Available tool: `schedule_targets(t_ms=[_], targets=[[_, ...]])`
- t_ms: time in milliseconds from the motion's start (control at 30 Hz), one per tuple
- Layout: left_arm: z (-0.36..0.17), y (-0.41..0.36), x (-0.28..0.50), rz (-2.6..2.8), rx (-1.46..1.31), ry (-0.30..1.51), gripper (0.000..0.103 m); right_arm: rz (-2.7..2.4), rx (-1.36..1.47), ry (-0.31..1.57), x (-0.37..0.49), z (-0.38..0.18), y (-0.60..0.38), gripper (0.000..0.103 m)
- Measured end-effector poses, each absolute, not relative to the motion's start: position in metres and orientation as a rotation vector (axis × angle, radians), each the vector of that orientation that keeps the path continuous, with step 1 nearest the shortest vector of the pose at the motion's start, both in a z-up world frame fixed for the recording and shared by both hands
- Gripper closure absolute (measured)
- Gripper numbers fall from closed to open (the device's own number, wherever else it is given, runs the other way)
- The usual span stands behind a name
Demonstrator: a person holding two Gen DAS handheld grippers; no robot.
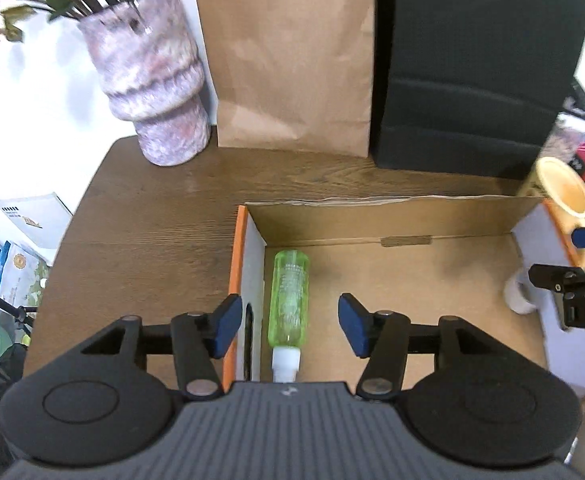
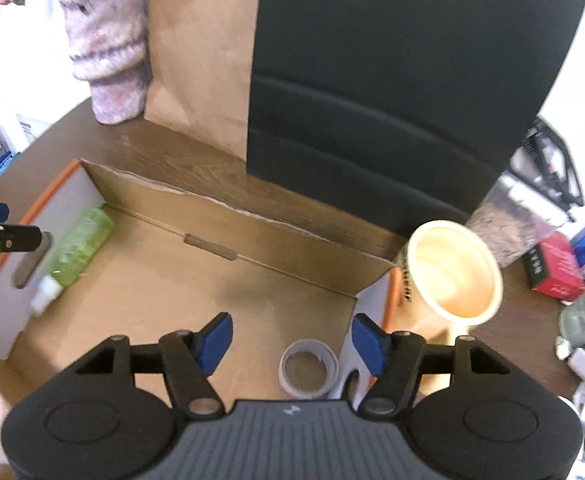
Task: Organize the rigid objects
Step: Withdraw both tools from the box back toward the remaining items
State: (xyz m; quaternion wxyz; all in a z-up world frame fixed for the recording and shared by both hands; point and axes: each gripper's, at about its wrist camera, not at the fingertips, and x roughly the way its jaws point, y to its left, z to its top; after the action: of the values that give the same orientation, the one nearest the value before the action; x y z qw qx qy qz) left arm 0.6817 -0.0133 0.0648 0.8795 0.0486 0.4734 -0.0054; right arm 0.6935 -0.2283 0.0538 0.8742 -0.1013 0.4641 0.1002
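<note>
An open cardboard box (image 1: 392, 216) with orange edges sits on the wooden table. A green clear bottle (image 1: 289, 300) with a white cap lies inside along its left wall; it also shows in the right wrist view (image 2: 78, 248). A grey tape roll (image 2: 308, 368) lies inside by the right wall. A cream mug (image 2: 452, 272) stands just outside the box's right wall. My left gripper (image 1: 290, 324) is open and empty above the bottle. My right gripper (image 2: 292, 340) is open and empty above the tape roll.
A mottled purple vase (image 1: 152, 80) with flowers, a brown paper bag (image 1: 292, 52) and a black bag (image 1: 480, 64) stand behind the box. A red box (image 2: 556, 268), a blue box and small clutter lie at the right. The table's left edge is near the vase.
</note>
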Motion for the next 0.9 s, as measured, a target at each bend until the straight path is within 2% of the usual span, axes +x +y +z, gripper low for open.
schedule_targets(t_ms=[167, 300, 500, 733, 900], targets=[[0.103, -0.012, 0.636, -0.028, 0.093, 0.932, 0.037, 0.203, -0.199, 0.921, 0.651, 0.095, -0.233, 0.034], [0.128, -0.016, 0.595, -0.039, 0.1, 0.899, 0.037, 0.202, -0.197, 0.872, 0.609, 0.126, -0.236, 0.028], [0.164, -0.019, 0.535, -0.063, 0.088, 0.835, 0.034, 0.208, -0.183, 0.81, 0.548, 0.161, -0.238, 0.027], [0.177, -0.024, 0.481, -0.075, 0.091, 0.783, 0.034, 0.221, -0.145, 0.754, 0.496, 0.169, -0.238, 0.024], [0.176, -0.031, 0.44, -0.075, 0.142, 0.644, 0.031, 0.225, -0.137, 0.649, 0.456, 0.167, -0.237, 0.02]])
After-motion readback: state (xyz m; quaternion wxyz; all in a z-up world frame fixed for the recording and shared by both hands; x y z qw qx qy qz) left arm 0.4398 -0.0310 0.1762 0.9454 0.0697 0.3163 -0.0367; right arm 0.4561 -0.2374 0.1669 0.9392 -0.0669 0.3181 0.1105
